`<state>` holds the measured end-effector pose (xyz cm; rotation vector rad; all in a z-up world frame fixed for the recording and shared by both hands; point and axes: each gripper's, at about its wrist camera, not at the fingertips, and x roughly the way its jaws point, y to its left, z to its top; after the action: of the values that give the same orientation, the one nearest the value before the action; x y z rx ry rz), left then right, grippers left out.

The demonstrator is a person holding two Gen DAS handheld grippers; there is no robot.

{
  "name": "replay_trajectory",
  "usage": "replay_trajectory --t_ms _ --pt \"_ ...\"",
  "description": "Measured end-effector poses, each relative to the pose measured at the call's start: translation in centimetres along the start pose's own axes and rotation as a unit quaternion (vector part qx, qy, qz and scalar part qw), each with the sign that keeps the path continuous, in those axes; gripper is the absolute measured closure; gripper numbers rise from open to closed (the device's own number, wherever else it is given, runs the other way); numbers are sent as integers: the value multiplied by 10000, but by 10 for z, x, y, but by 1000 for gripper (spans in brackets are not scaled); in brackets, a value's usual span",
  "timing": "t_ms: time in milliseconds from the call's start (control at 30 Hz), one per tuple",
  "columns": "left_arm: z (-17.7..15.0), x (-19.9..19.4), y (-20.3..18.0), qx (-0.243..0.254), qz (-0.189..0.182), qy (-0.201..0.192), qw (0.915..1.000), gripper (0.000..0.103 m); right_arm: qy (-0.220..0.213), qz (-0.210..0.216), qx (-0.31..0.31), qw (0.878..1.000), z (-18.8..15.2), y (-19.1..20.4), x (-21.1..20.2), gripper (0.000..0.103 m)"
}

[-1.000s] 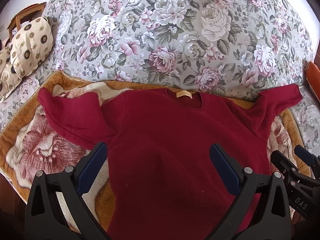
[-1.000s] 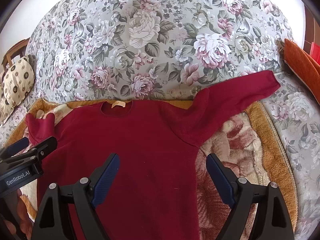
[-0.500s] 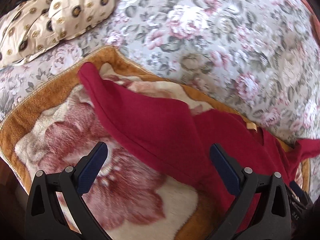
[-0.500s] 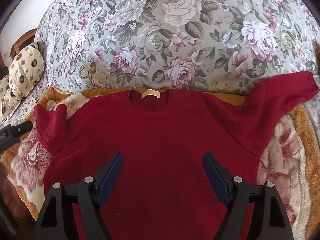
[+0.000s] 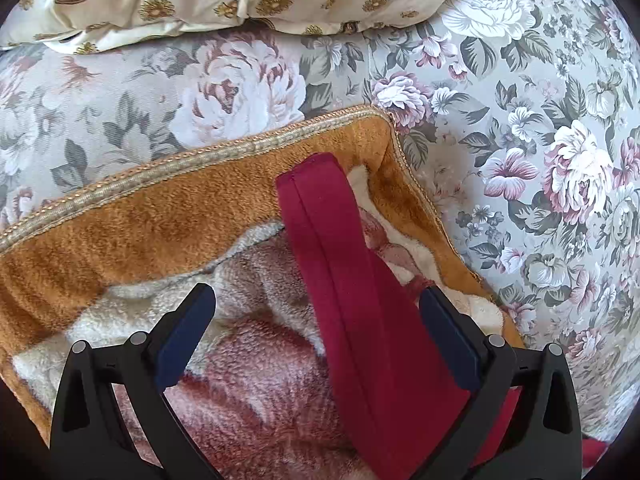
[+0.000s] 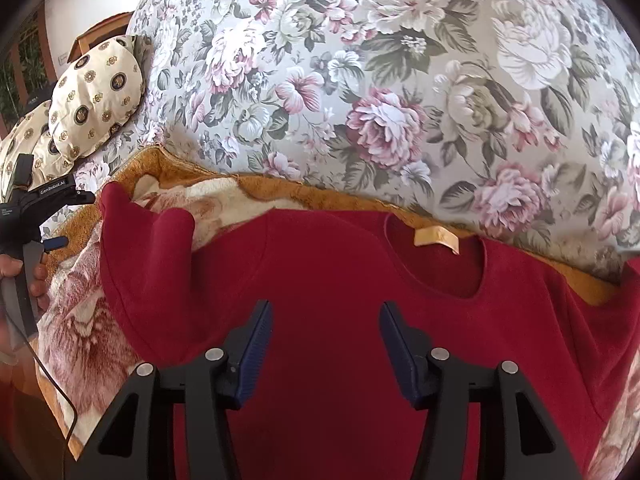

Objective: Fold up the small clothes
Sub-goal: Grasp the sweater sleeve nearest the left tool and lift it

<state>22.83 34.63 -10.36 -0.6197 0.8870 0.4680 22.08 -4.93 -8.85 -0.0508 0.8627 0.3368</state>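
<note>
A dark red sweater [image 6: 320,264] lies flat on a fleece blanket, with a tan label [image 6: 436,238] at its collar. Its left sleeve [image 5: 332,248] stretches toward the blanket's corner, cuff end far from me. My left gripper [image 5: 318,320] is open wide just above this sleeve; the cloth runs between the fingers, nearer the right finger [image 5: 448,332], and is not pinched. My right gripper [image 6: 326,320] hovers over the chest just below and left of the collar. Its jaws are closing, with only flat cloth beneath them and nothing gripped.
The blanket has an orange border [image 5: 160,216] and lies on a floral bedspread [image 6: 360,80]. Cream patterned pillows [image 6: 96,96] sit at the far left. A hand [image 6: 24,276] holds the left gripper's handle, and a cable trails from it.
The left gripper swung left and rolled, from over the sweater's body to its left sleeve. The right gripper shifted left toward the collar and its jaws narrowed.
</note>
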Motion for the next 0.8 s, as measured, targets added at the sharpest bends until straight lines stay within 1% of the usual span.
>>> replay_trajectory --t_ms 67,133,167,200,233,267,300,333,367,400,433,467,567,700,800 --pt "2 10 -8 125 -100 122 9998 1 51 16 -65 10000 9 6 13 53" --pt "3 19 -14 196 -134 226 9995 6 184 107 -41 9998 14 11 28 53" --pt "2 23 -15 195 -200 301 9992 11 251 140 -27 9996 14 13 35 53" --pt "2 28 -15 150 -278 378 9988 20 310 160 -29 9994 15 14 42 53" --pt "2 31 -14 75 -328 436 9985 26 366 183 -43 9992 14 17 49 53" --pt "2 35 -12 3 -375 503 9980 38 410 212 -59 9989 13 19 55 53" --pt "2 38 -9 -58 -417 543 9976 52 464 230 -69 9986 13 22 61 53" --pt "2 40 -6 -81 -420 507 9978 60 519 224 -82 9984 12 24 67 53" --pt "3 40 -4 -107 -373 458 9982 75 582 188 -112 9981 11 26 73 53" --pt "4 41 -1 -149 -395 458 9981 84 656 139 -144 9976 10 28 78 53" --pt "4 40 1 -194 -500 457 9975 85 706 122 -158 9973 10 29 82 53" --pt "5 37 2 -206 -599 422 9971 91 691 124 -158 9974 9 29 83 53" --pt "5 22 -7 -20 -691 312 9971 92 689 68 -225 9973 9 31 85 53" --pt "6 -21 -29 266 -1138 44 9931 92 741 183 -103 9970 11 25 82 53" --pt "0 -62 -57 668 -1506 -182 9862 92 735 156 56 9972 14 13 73 54"
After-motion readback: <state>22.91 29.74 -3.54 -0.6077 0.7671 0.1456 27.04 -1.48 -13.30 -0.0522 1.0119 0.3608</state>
